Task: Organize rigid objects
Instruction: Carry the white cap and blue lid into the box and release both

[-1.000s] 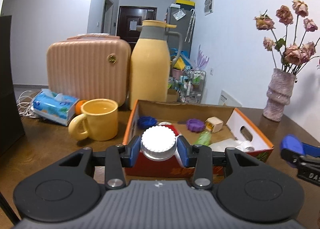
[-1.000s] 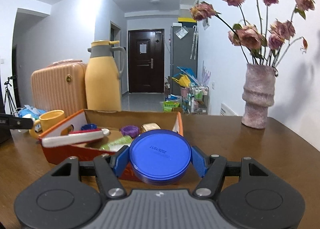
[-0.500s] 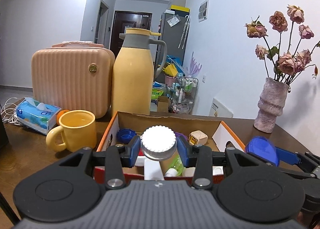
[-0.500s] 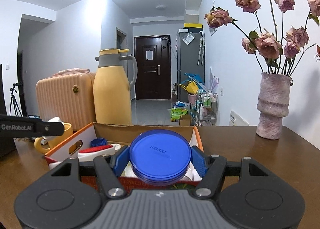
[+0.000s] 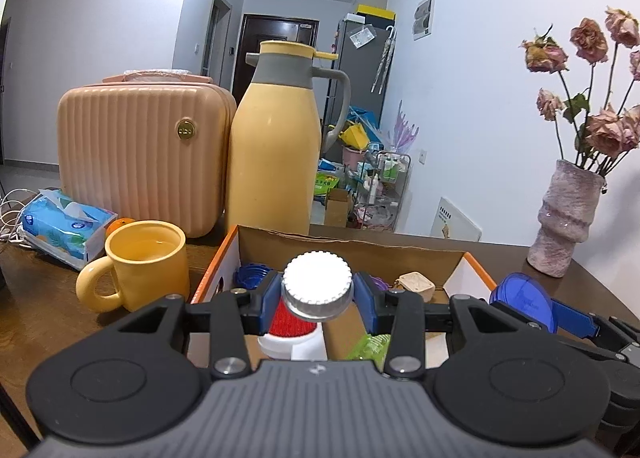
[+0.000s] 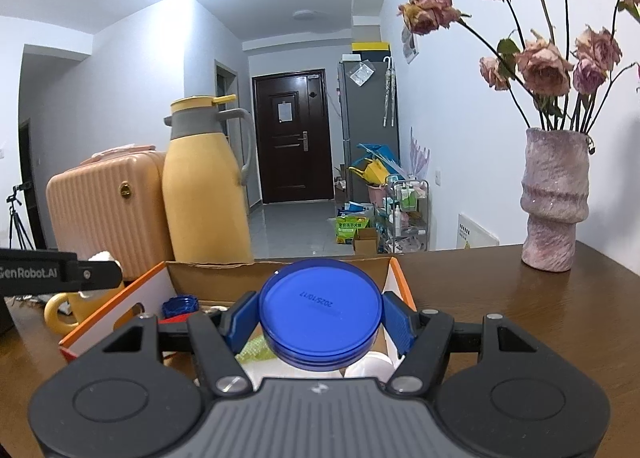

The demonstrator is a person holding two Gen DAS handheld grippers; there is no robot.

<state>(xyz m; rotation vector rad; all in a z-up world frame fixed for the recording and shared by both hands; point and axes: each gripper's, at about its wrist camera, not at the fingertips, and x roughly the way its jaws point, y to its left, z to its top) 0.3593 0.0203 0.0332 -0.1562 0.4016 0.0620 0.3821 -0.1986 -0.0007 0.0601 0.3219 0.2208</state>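
My left gripper (image 5: 318,292) is shut on a white ribbed bottle cap (image 5: 318,286), held above the near part of an orange and white cardboard box (image 5: 214,270). Under it lie a red and white brush, a blue cap (image 5: 250,274), a purple cap, a beige cube (image 5: 416,284) and a green tube (image 5: 370,346). In the right wrist view my right gripper (image 6: 320,318) is shut on a wide blue jar lid (image 6: 320,312), held over the same box (image 6: 120,302). That blue lid (image 5: 524,300) also shows at the right of the left wrist view.
A yellow mug (image 5: 140,262), a tissue pack (image 5: 66,228), a peach case (image 5: 140,154) and a tall yellow jug (image 5: 276,150) stand left of and behind the box. A pink vase (image 6: 554,202) of dried roses stands on the brown table at the right.
Both grippers have moved forward over the box with their caps still held. The box now lies directly under them, and the right gripper has come into the left wrist view.
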